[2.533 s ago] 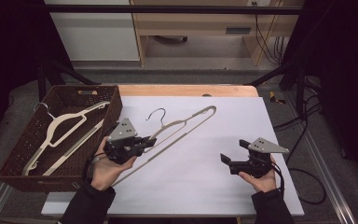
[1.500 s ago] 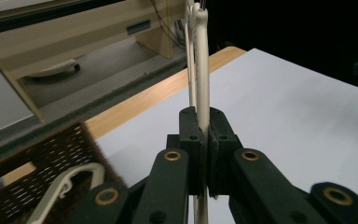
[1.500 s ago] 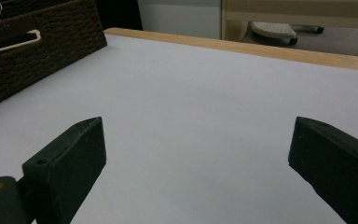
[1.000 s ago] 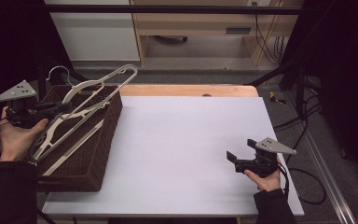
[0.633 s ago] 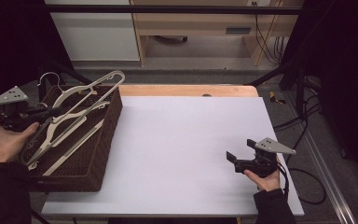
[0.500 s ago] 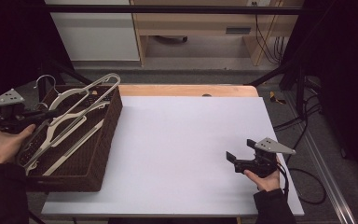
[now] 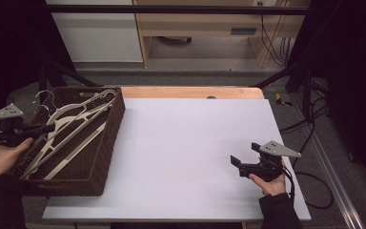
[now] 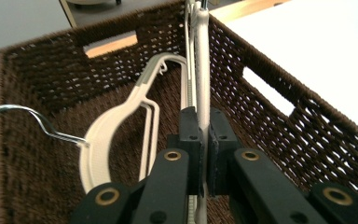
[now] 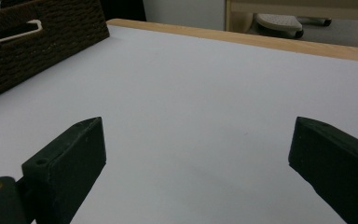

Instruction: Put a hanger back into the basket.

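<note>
The left tongs [image 7: 40,129] have carried the hanger [image 7: 78,117] off the desk [image 7: 186,143] and now lower it into the basket [image 7: 107,157], clamped on its arm above a second hanger [image 8: 116,126] inside. Risk: its far end rides the basket's rim and could catch there or tip out on release. The right tongs [image 7: 238,164] rest apart on the white desk. Beyond stand a pale cabinet [image 7: 95,33] and wooden shelf [image 7: 195,19].
</note>
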`<state>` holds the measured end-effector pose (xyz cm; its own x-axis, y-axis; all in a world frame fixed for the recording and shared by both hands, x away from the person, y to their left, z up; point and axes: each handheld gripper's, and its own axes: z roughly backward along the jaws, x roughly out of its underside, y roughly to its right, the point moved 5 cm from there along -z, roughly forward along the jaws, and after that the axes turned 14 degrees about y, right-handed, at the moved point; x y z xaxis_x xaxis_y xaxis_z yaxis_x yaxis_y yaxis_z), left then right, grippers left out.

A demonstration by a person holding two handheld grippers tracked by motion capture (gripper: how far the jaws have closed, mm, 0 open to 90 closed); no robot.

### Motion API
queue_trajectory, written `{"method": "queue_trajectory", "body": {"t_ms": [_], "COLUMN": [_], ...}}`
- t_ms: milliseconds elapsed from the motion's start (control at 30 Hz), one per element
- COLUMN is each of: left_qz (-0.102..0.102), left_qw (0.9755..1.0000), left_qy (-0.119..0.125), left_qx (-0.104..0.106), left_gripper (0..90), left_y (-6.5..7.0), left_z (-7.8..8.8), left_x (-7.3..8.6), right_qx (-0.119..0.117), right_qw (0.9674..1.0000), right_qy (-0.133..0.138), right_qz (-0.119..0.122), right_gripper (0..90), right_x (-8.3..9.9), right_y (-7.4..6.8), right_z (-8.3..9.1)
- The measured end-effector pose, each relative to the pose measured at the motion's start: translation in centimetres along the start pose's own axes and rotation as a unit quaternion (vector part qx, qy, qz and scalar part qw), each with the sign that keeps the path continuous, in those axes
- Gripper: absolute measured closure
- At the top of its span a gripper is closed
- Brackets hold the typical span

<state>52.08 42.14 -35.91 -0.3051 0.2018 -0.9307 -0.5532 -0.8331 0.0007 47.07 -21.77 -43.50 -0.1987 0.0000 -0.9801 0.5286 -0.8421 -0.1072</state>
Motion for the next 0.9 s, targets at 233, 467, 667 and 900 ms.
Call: {"method": "queue_trajectory", "body": {"t_ms": [233,467,667,900], "left_qz": [0.013,0.036,0.074,0.091], "left_qw": [0.9999,0.9985,0.9952,0.9885], "left_qy": [-0.009,-0.040,-0.053,-0.055], "left_qx": [-0.005,-0.013,-0.037,-0.108], "left_gripper": [86.7,86.6,85.5,76.1], "left_y": [0.6,0.9,-0.1,-1.2], "left_z": [-1.0,-3.0,-3.0,-2.4], "left_x": [1.1,3.2,4.6,4.6], "right_qx": [0.000,0.000,-0.001,0.000], "right_qw": [1.0000,1.0000,1.0000,1.0000], "right_qy": [0.000,0.000,-0.001,-0.004], "right_qz": [-0.001,-0.005,-0.004,-0.005], "right_gripper": [4.7,4.7,4.8,4.7], "right_x": [0.0,-0.1,0.0,0.0], "right_y": [0.0,-0.1,-0.2,-0.2], "right_z": [0.0,0.0,0.0,-0.1]}}
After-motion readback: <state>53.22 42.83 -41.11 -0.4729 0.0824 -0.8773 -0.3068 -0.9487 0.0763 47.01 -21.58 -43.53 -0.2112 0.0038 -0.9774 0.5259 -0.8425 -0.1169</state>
